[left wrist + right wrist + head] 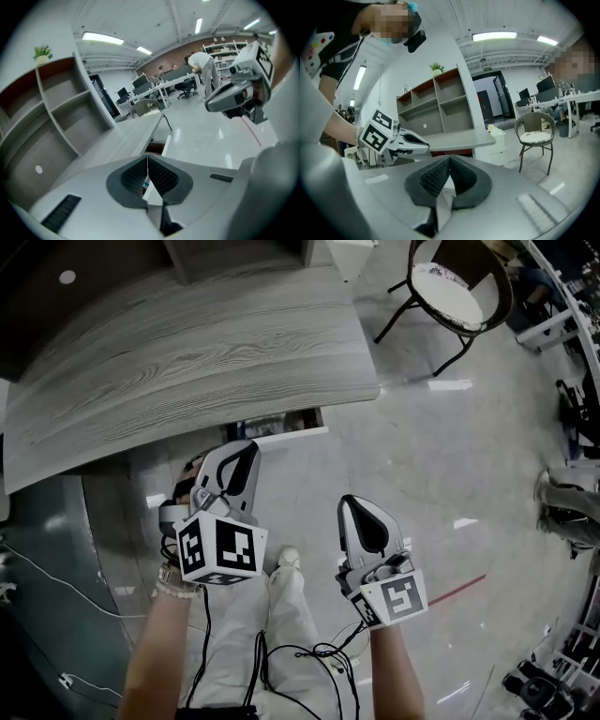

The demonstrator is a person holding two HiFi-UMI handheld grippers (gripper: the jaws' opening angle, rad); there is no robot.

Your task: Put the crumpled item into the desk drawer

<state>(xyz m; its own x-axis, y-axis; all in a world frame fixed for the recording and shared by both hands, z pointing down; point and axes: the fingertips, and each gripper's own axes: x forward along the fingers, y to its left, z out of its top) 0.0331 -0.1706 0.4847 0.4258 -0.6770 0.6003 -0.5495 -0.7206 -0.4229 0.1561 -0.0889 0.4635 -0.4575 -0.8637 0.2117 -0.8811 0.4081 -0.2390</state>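
The left gripper is being held in the lower left of the head view. Its jaws are being kept pressed together, with nothing pinched between them. The right gripper, at lower centre, is likewise being kept closed and empty. The crumpled item is not being shown in any view, so it cannot be told whether it is lying inside the drawer or elsewhere out of sight. The shallow desk drawer with a white front and a dark reddish inside is being seen partly pulled out under the desk edge, just above the left gripper.

If the item is already inside, closing is judged to be the step in hand. It is best done with the closed jaw tips being set against the middle of the white front. That way the drawer is being pushed straight and slowly, not skewed. If the item is not inside, it is to be found first.

The curved grey wood-grain desk top is filling the upper left of the head view. A glossy pale floor is spreading to the right, and a thin red floor line is crossing it at lower right. A round-seated chair with dark metal legs is standing at upper right. Black cables are trailing along the bottom. In the right gripper view, a grey open shelf unit is rising behind the desk, and a small green potted plant is being carried on top of it.
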